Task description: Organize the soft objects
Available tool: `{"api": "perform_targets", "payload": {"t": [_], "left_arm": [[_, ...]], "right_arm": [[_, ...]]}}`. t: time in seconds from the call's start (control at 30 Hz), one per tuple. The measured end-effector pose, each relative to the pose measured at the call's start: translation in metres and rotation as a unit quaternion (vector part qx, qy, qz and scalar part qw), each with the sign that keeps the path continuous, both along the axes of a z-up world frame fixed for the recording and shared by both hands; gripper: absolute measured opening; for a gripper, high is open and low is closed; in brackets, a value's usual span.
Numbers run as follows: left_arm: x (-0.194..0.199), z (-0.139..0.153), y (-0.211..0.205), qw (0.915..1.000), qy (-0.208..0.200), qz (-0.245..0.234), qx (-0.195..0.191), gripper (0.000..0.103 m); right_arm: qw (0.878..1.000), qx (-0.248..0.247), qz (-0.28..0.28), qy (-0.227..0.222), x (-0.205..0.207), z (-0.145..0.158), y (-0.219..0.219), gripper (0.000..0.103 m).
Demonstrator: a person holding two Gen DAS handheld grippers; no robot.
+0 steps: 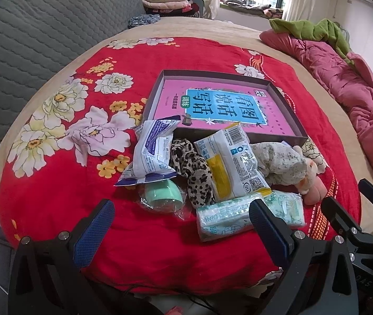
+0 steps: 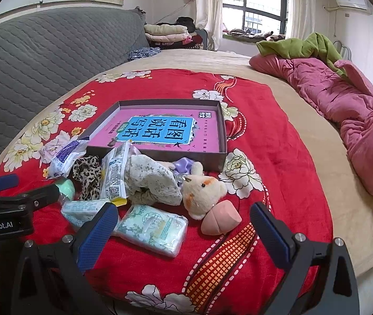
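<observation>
Both grippers hover empty, fingers spread wide; the tissue pack lies just ahead of the right gripper, long axis crosswise, nearer than the left gripper.

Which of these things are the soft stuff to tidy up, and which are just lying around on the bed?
For the job:
- leopard scrunchie
- plush toy
- floral cloth
- tissue pack
- blue-and-white packet
- shallow box, probably where they go

Just lying about:
- pink quilt
- green blanket
- folded clothes
- grey sofa cover
</observation>
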State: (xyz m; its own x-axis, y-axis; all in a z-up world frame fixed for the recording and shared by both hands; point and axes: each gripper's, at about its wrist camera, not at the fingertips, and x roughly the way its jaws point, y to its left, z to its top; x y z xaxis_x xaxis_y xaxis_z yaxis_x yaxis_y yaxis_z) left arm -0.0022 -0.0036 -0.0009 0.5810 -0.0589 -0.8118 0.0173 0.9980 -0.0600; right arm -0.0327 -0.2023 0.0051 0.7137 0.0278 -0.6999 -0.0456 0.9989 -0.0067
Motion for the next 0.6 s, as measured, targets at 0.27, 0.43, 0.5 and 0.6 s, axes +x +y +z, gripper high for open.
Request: {"api": "perform_targets", "payload": {"t": [0.27,0.43,0.5,0.6], "left_arm": [[-0.0002,0.0007,0.0004,1.0000,-0.001,0.001,0.000,0.101],[-0.0002,0.0013,0.0009,1.0000,-0.002,0.000,0.000,0.101],[-0.0004,0.0012,0.0008,1.0000,-0.002,0.001,0.000,0.101],[-0.0003,0.0020,0.0010,1.0000,-0.004,0.001,0.002,0.101]], "right_arm": [[1.000,0.000,0.000,0.000,-0.0001,-0.0001,0.0001,0.101],[1.000,0.000,0.000,0.000,0.0000,0.0003,-0.0003,0.101],[1.000,0.000,0.000,-0.001,0.0004,0.0005,-0.0005,0.101],[1.000,0.001,-0.002,-0.001,0.0007,0.0006,-0.0016,0.101]]}}
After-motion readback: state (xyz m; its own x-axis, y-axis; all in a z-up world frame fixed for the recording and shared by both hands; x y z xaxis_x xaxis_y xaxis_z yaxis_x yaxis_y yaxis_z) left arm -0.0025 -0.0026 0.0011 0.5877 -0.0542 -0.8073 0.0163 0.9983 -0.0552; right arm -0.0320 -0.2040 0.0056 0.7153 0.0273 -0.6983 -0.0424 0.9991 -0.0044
